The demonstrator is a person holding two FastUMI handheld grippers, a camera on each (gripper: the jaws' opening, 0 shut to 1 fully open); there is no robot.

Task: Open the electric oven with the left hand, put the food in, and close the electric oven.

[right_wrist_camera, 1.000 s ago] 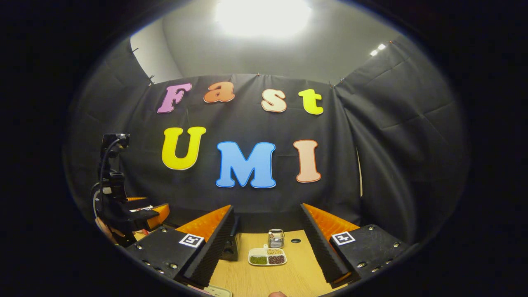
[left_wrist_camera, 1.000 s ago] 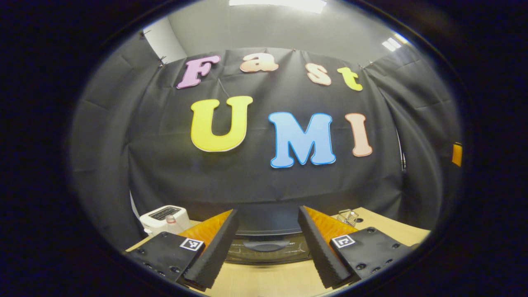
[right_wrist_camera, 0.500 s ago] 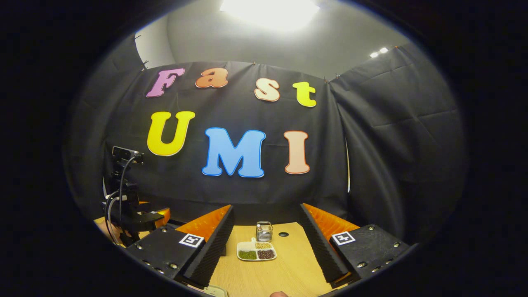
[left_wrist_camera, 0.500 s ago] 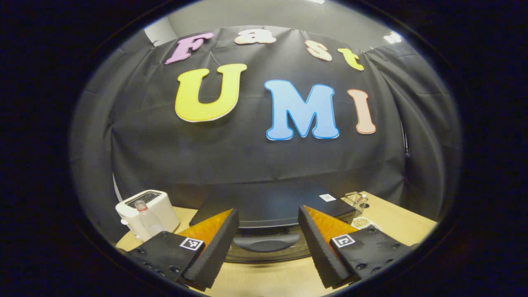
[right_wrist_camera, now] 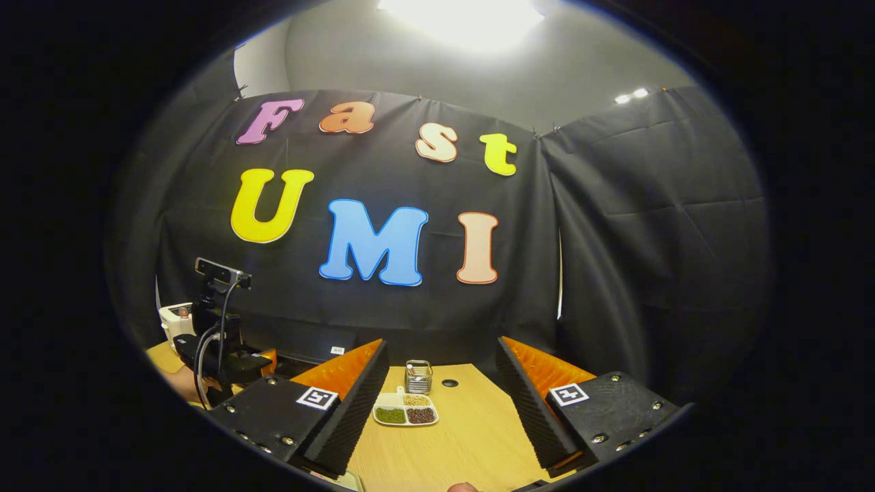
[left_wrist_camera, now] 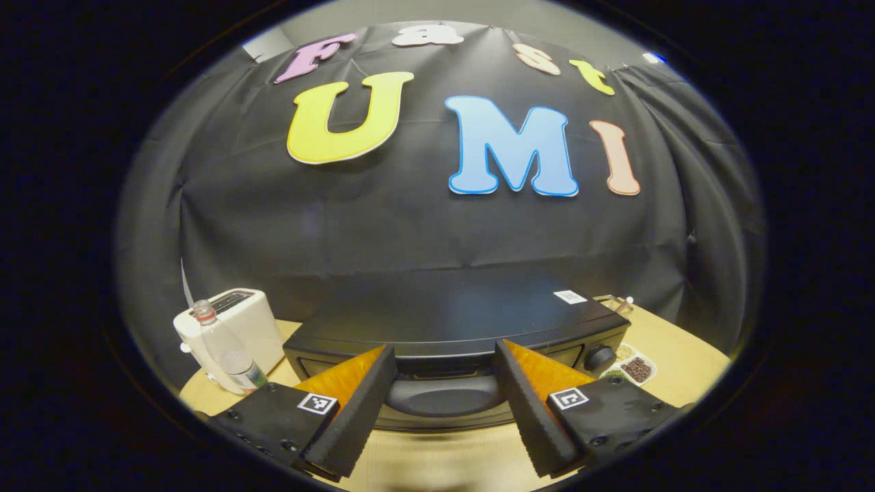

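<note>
Holding our left gripper (left_wrist_camera: 443,400) spread wide, we frame the oven's door handle (left_wrist_camera: 443,396) (door shut) ready to grasp it.

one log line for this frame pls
stage: approach | left tongs: open, facing oven handle | oven: door closed | right tongs: open, empty

Right gripper (right_wrist_camera: 444,410) held with fingers spread wide above the worktop (right_wrist_camera: 472,444). Divided tray (right_wrist_camera: 405,414) of food lying between them, small wire basket (right_wrist_camera: 418,376) just behind. Left gripper (right_wrist_camera: 229,359) far left.
</note>
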